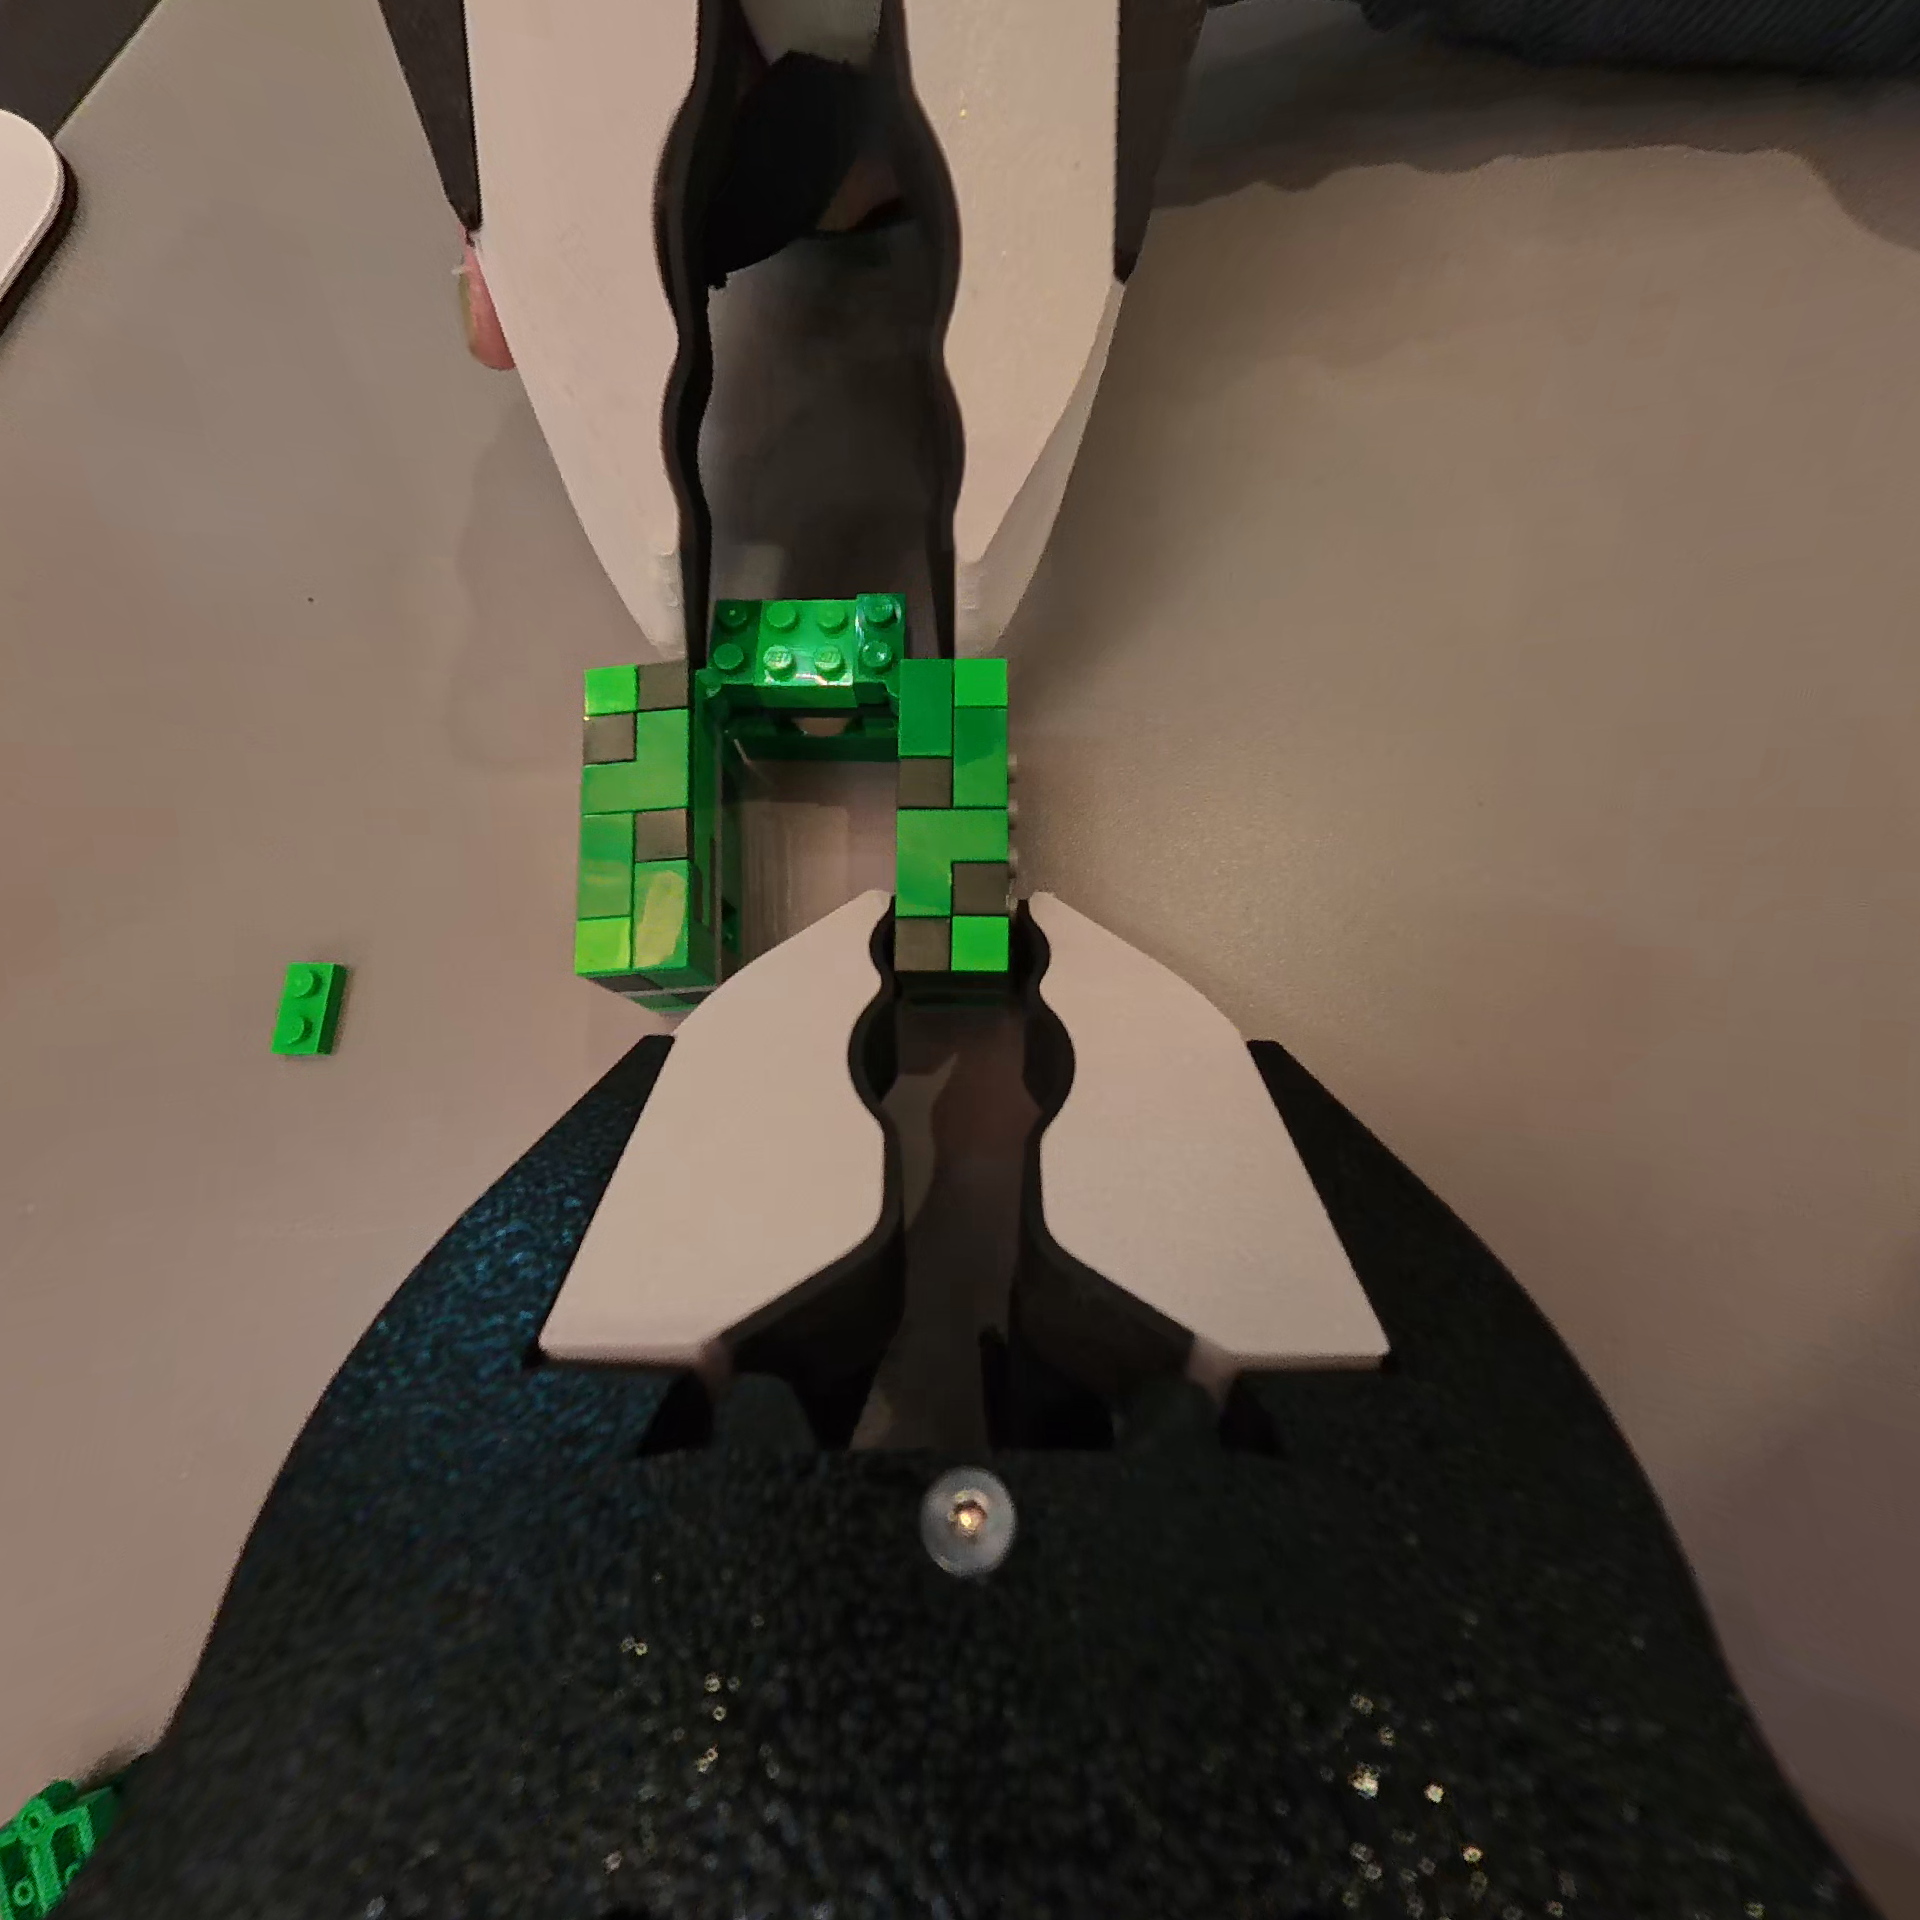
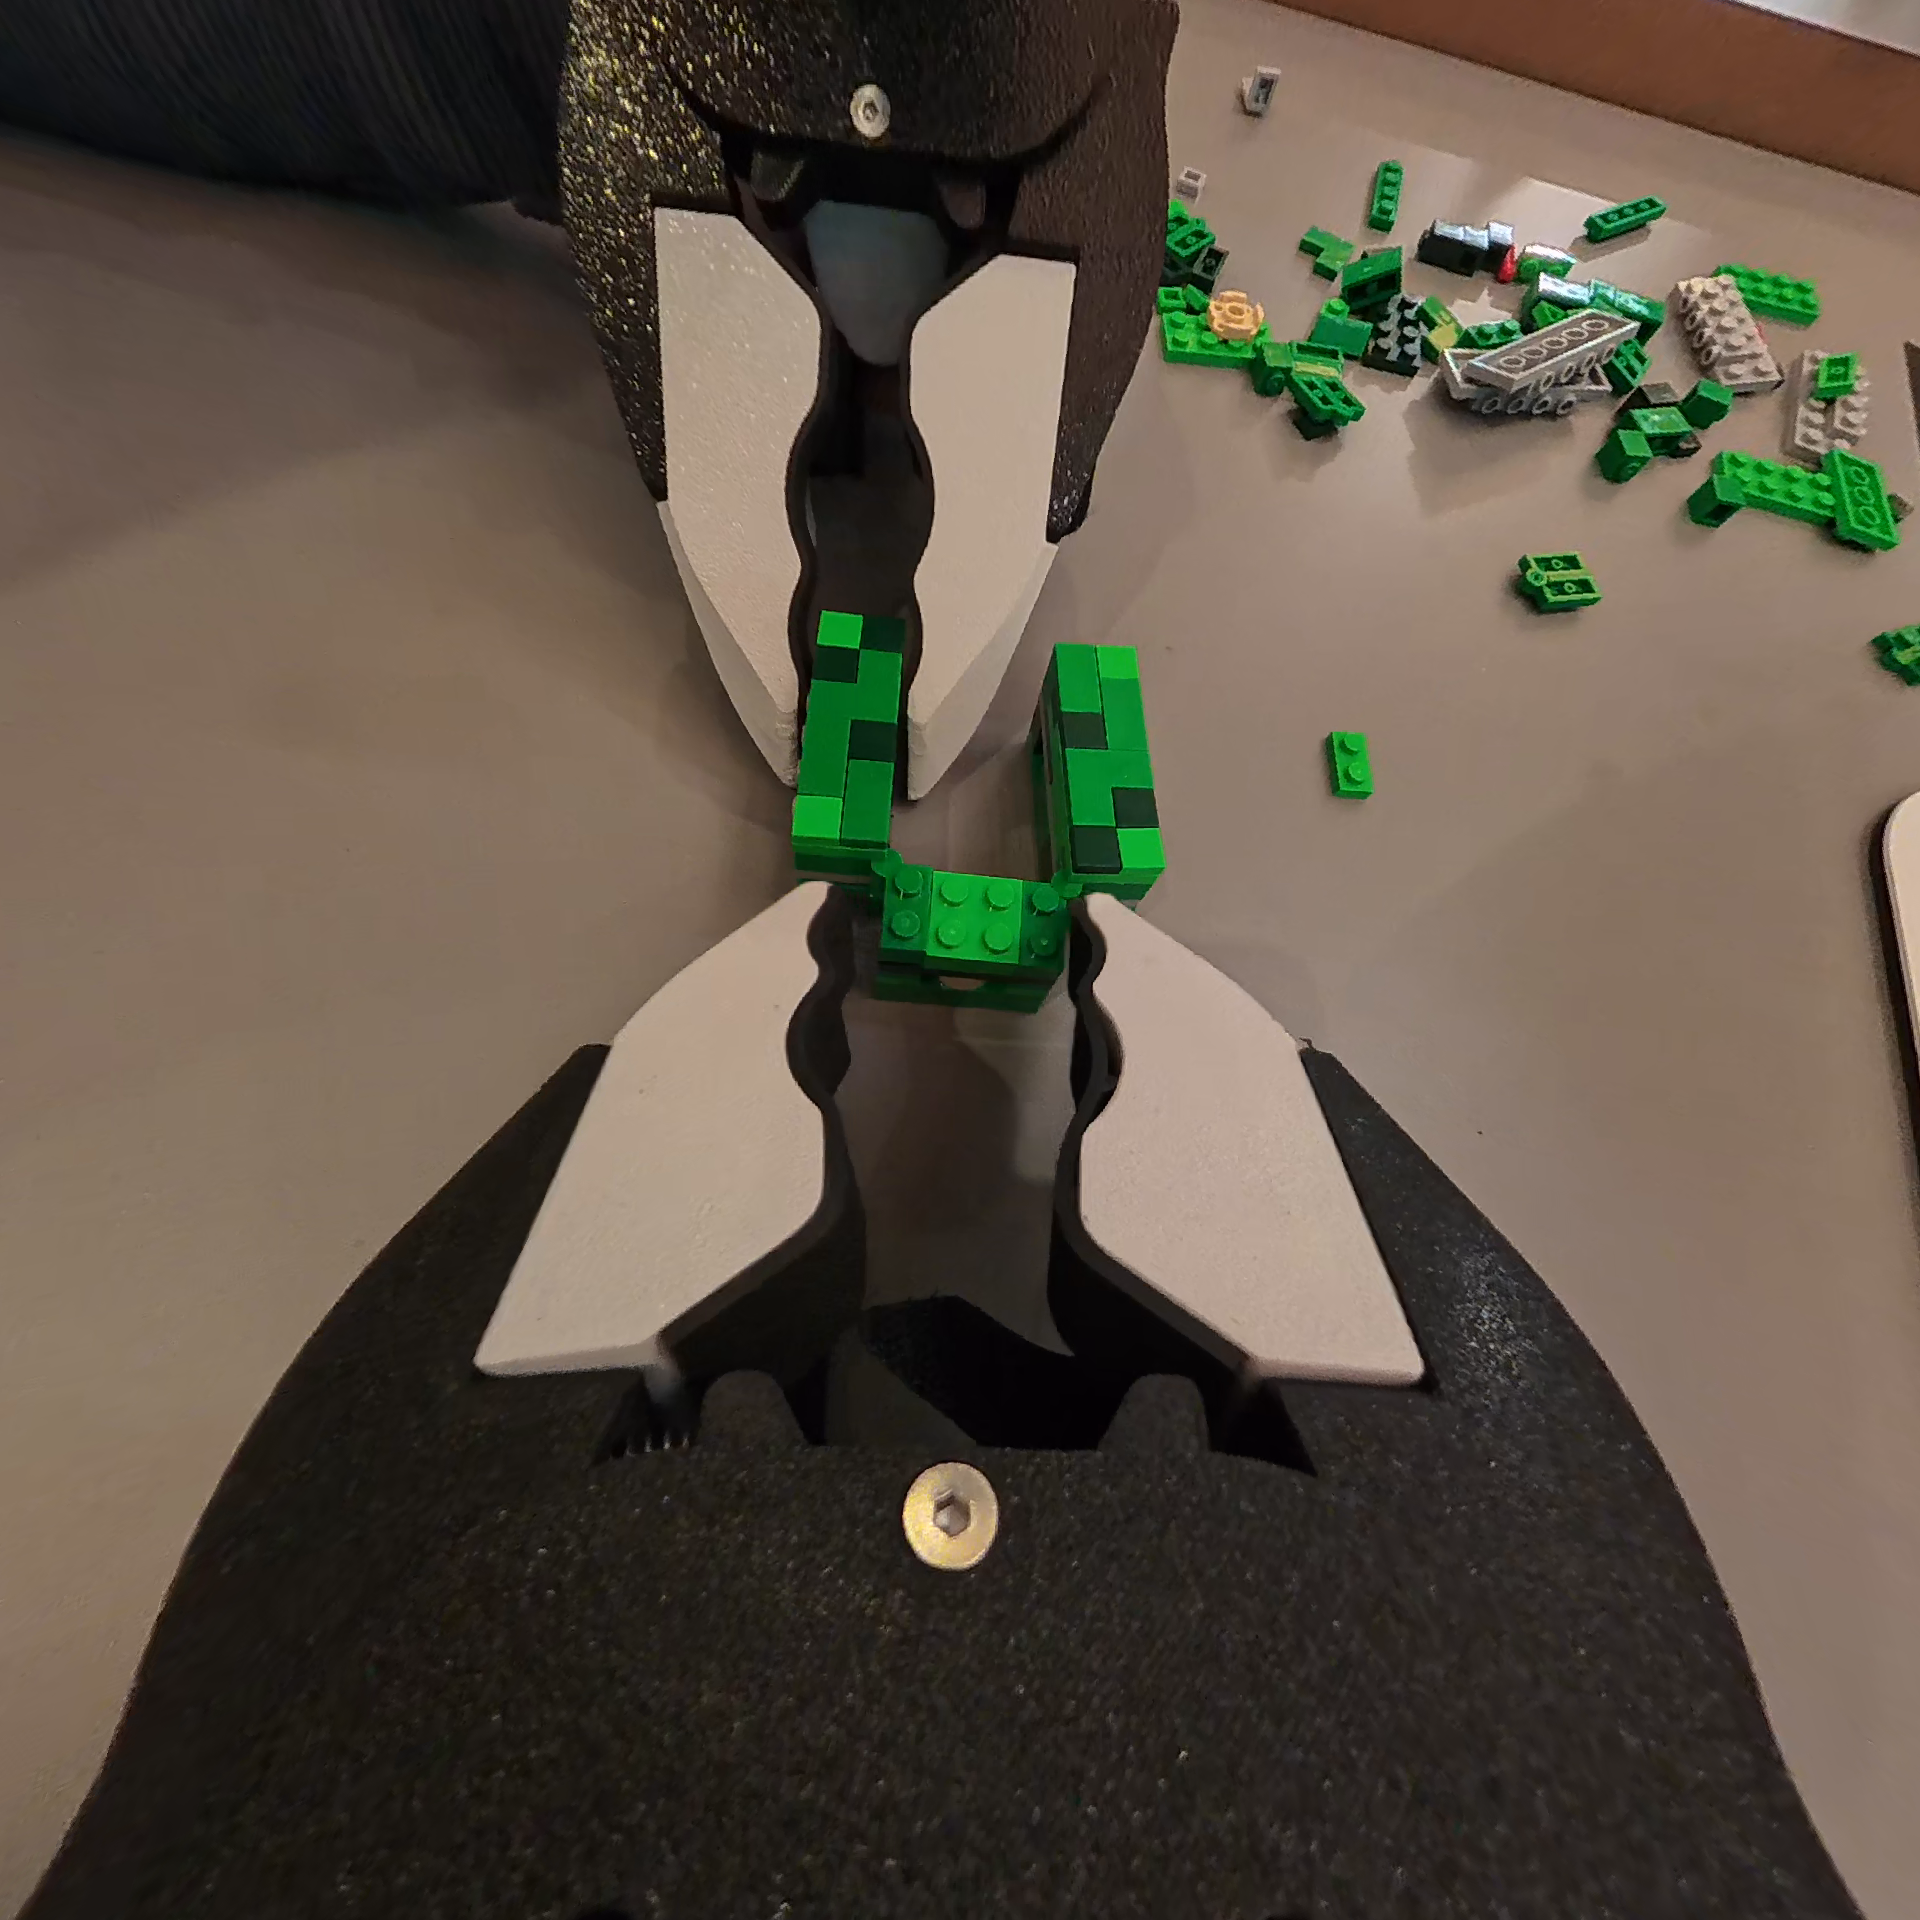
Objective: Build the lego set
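A plain grey-brown tabletop lies under two hand-held tongs that face each other head-on, tips almost meeting over a small model. Wide bare surface opens on the side away from the loose parts; a rounded white slab sits at one table edge, and a dark fabric-covered shape lies along the far edge in the right wrist view.

The U-shaped green Lego build, patched with dark grey and dark green tiles, rests on the table between the tools. It has two long tiled legs, parallel, joined at one end by one short studded crossbar. Its long axis runs along the line between the two tools, with the open end toward the left tool and the crossbar toward the right.

The left gripper, white fingers on a black speckled body, is closed on the end of one leg. The right gripper is clamped across the crossbar, one finger on either side.

One single small green two-stud plate lies apart, just beside the build. Farther off, a scattered pile of green and grey loose bricks spreads toward a table corner; there are too many to count.
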Demonstrator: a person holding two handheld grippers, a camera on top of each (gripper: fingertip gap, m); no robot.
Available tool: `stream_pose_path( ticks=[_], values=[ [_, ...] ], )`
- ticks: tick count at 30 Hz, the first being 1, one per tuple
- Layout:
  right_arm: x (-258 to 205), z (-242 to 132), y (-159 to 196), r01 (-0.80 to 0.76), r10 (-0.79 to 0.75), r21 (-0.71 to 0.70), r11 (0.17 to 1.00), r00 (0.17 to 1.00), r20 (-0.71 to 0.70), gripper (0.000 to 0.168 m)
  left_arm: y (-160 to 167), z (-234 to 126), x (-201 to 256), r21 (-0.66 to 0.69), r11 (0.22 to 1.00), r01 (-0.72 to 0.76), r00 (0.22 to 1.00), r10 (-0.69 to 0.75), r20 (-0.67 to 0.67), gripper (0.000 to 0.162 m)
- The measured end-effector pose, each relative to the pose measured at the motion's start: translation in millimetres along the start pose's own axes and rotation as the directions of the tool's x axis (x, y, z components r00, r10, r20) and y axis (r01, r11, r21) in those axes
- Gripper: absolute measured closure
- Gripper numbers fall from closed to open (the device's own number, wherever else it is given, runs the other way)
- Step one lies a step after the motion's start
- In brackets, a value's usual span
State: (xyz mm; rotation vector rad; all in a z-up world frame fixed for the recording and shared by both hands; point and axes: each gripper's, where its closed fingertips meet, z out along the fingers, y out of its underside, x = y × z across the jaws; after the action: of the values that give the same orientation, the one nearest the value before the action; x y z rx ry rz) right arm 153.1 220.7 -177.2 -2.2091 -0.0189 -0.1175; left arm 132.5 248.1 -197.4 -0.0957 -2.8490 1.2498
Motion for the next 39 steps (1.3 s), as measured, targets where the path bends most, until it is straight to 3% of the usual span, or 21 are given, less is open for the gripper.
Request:
stream_pose_path(
  ticks=[5, 39],
  values=[
    [1.7, 0.5, 6.6, -0.014, 0.014, -0.042, 0.999, 1.0, -0.006, 0.123, -0.1, 0.2, 0.1, 0.002, 1.0, 0.003, 1.0, -0.003, -0.002, 0.143],
    [-1.8, 13.3, 12.1, -0.071, 0.079, -0.156, 0.985, 0.996, 0.05, 0.131, 0.5, -1.0, 1.6, 0.018, 1.0, -0.015, 1.0, 0.016, -0.013, 0.142]
  ],
)
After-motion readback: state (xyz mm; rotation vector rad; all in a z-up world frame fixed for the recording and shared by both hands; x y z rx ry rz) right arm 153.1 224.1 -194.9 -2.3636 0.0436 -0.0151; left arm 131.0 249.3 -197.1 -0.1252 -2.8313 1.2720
